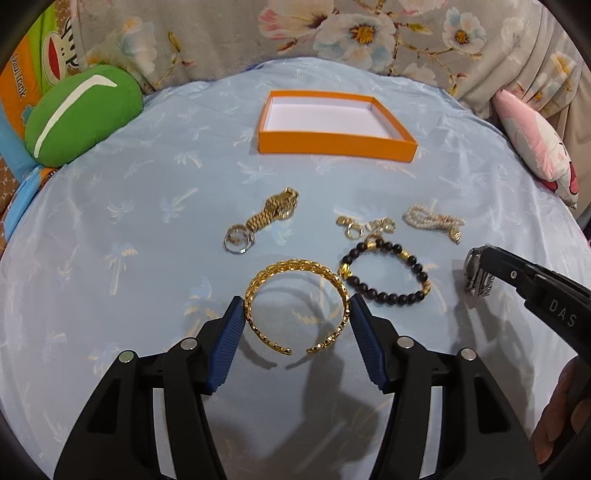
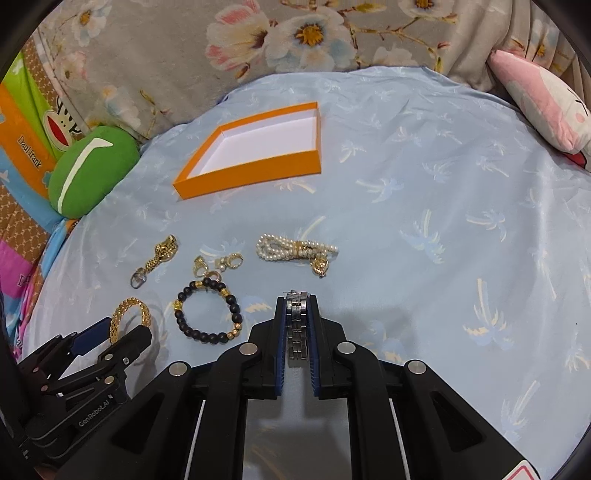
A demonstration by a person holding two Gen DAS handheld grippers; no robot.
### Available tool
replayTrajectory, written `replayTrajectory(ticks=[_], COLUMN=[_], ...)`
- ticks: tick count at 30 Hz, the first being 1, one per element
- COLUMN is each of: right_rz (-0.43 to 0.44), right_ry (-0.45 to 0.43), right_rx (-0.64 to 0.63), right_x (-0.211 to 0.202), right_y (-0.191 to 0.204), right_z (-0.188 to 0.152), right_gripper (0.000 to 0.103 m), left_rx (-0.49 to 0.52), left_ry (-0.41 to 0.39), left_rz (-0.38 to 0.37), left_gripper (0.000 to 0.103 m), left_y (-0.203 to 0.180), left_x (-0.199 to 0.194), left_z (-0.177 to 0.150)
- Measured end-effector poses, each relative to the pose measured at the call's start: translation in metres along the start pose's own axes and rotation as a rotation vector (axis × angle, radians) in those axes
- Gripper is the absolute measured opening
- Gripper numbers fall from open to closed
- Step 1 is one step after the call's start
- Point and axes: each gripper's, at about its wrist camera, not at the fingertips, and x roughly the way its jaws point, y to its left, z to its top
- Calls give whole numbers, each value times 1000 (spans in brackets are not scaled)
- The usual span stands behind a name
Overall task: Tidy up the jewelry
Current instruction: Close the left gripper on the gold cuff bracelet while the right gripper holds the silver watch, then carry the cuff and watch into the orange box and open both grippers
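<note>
An empty orange box (image 1: 334,142) with a white inside sits at the far middle of the blue cloth; it also shows in the right wrist view (image 2: 258,168). My left gripper (image 1: 297,306) is open, its blue pads (image 1: 229,343) on either side of a gold bangle (image 1: 295,269), touching or nearly touching it. My right gripper (image 2: 296,306) is shut on a silver watch (image 2: 297,325), also seen in the left wrist view (image 1: 478,275). On the cloth lie a gold watch (image 1: 275,210), a silver ring (image 1: 238,238), gold earrings (image 1: 364,225), a pearl string (image 1: 432,219) and a dark bead bracelet (image 1: 388,271).
A green cushion (image 1: 79,114) lies at the far left and a pink pillow (image 1: 535,147) at the far right. Floral fabric (image 1: 332,33) rises behind the blue cloth (image 1: 129,295). A hand (image 1: 561,406) shows at the lower right.
</note>
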Motion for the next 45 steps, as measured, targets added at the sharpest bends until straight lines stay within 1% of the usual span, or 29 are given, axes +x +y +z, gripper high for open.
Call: replayTrajectory(ticks=[4,9,13,15,20,27,31,33,35,38,45], right_rz=[12,34,59,70,115,144,141,143,141,126,101], right_ry=[-31,-70,-100,-114,-139,-143,-132,-113,-94,-71,-15], right_rx=[-11,-42,-62,-72,-85,-105,-122,-126,-131,-144,-139], right_x=[-11,-20,-19,-16,4,56,95,117,136,162,202], right_y=[3,10,13,15,16,24,29,29,29,28,18], right_z=[9,33,65,83,140,212,240,249,257,265,273], right_gripper=[10,10,10,10,10,10,10,10,10,10,10], left_rx=[5,6,0,9,10,16,13,23,26,40,56], left_ry=[-33,-71,-91,-109,-139,-163,-162,-142,-109,-85,-29], left_rz=[-3,2,-4,13,25,42,35,24,10,25,46], left_gripper=[56,56,56,56,56,56,56,56,56,56,56], left_y=[-1,2,6,7,12,12,9,7,6,3,-5], left_x=[-15,-25,-23,-20,-2,50,89,113,137,165,208], left_z=[10,29,53,69,120,199,233,247,257,264,275])
